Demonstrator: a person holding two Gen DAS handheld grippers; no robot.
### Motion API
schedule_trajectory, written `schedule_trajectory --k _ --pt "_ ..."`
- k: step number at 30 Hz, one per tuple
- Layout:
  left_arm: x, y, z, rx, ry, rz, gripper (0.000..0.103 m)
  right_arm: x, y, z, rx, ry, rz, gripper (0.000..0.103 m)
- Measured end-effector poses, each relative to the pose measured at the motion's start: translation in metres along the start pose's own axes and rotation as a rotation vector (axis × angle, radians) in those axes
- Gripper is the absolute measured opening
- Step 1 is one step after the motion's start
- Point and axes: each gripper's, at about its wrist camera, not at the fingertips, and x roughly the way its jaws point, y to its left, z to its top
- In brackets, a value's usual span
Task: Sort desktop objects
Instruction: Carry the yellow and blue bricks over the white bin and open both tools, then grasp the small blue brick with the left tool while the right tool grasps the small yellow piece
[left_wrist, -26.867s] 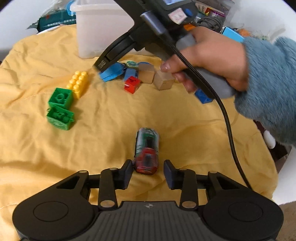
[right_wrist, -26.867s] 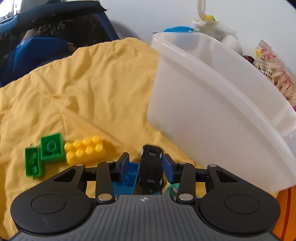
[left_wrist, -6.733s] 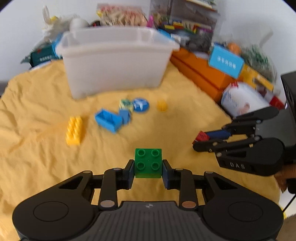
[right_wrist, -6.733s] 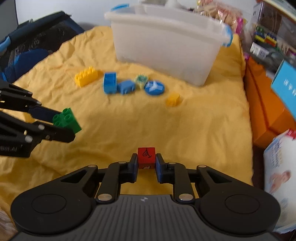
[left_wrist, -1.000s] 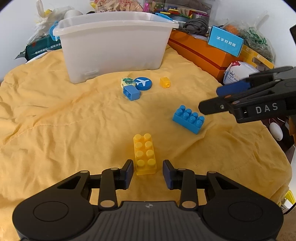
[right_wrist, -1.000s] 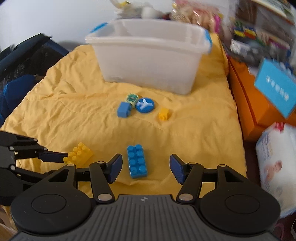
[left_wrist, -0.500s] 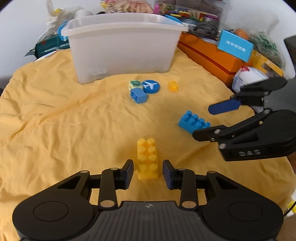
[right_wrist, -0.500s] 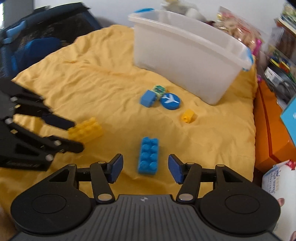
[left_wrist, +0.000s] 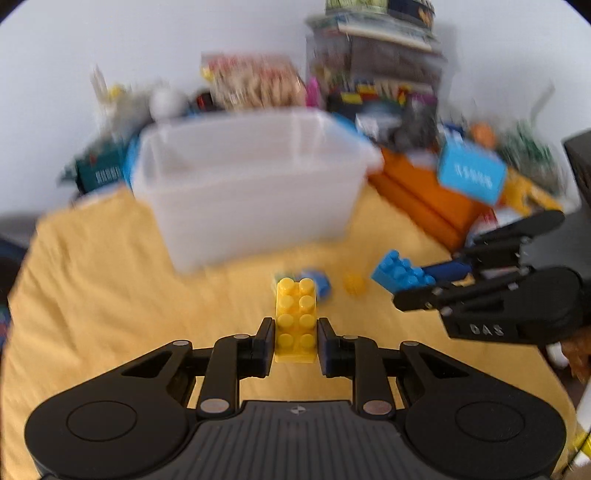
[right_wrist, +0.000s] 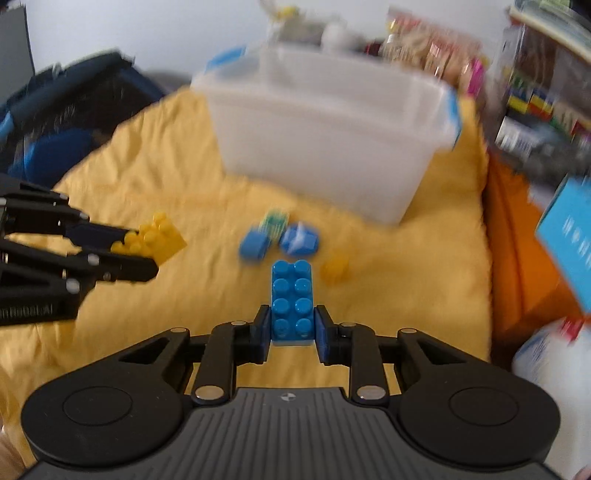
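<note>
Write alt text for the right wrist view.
The right gripper clamps a blue building brick above a yellow cloth. At left, the left gripper holds a yellow brick; a translucent plastic bin stands beyond small loose toys.

A rumpled yellow cloth (right_wrist: 155, 177) covers the surface. At its far side stands a translucent white bin (right_wrist: 325, 147). In front of the bin a small cluster lies on the cloth: a small blue brick (right_wrist: 254, 245), a blue disc (right_wrist: 300, 239) just beside it, a greenish tile (right_wrist: 274, 220) behind them, possibly printed though blur hides the detail, and a small yellow piece (right_wrist: 335, 271) a little apart. An orange box (left_wrist: 421, 192) borders the cloth's right edge.
</note>
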Motion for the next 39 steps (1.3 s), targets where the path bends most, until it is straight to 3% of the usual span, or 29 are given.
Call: schedule_trajectory --k 9,12,16,18,20,22,25,30,31,33,36,39 --pt "0.016 0.04 0.113 0.007 -0.131 0.068 0.027 -0.016 -0.035 0.095 0.053 -0.196 -0.059 0.027" --pt "0.039 0.051 0.14 -0.008 -0.108 0.075 0.027 -0.007 -0.049 0.126 0.081 -0.211 -0.087 0.027" --pt "0.081 0.062 0.156 -0.015 -0.037 0.092 0.027 0.022 -0.061 0.153 0.109 -0.166 -0.106 0.027" --pt "0.1 0.064 0.154 -0.012 0.002 0.109 0.027 0.037 -0.064 0.158 0.11 -0.139 -0.121 0.027" --pt "0.115 0.067 0.147 -0.033 0.046 0.079 0.029 0.051 -0.065 0.159 0.118 -0.105 -0.136 0.028" --pt "0.115 0.069 0.141 -0.051 0.061 0.048 0.037 0.06 -0.066 0.157 0.123 -0.081 -0.137 0.043" --pt "0.093 0.07 0.129 -0.081 -0.003 0.038 0.056 0.054 -0.066 0.152 0.127 -0.098 -0.136 0.045" --pt "0.042 0.061 0.104 -0.056 -0.123 0.031 0.06 0.023 -0.062 0.137 0.107 -0.175 -0.138 0.052" --pt "0.034 0.056 0.096 -0.034 -0.136 0.038 0.065 0.016 -0.061 0.13 0.101 -0.187 -0.132 0.053" --pt "0.024 0.043 0.076 0.013 -0.136 0.05 0.067 0.007 -0.059 0.116 0.093 -0.194 -0.128 0.055" --pt "0.03 0.025 0.048 0.065 -0.082 0.027 0.067 0.004 -0.055 0.092 0.088 -0.173 -0.122 0.055" --pt "0.058 0.01 0.025 0.062 0.037 -0.017 0.06 0.012 -0.049 0.066 0.066 -0.129 -0.127 0.054"
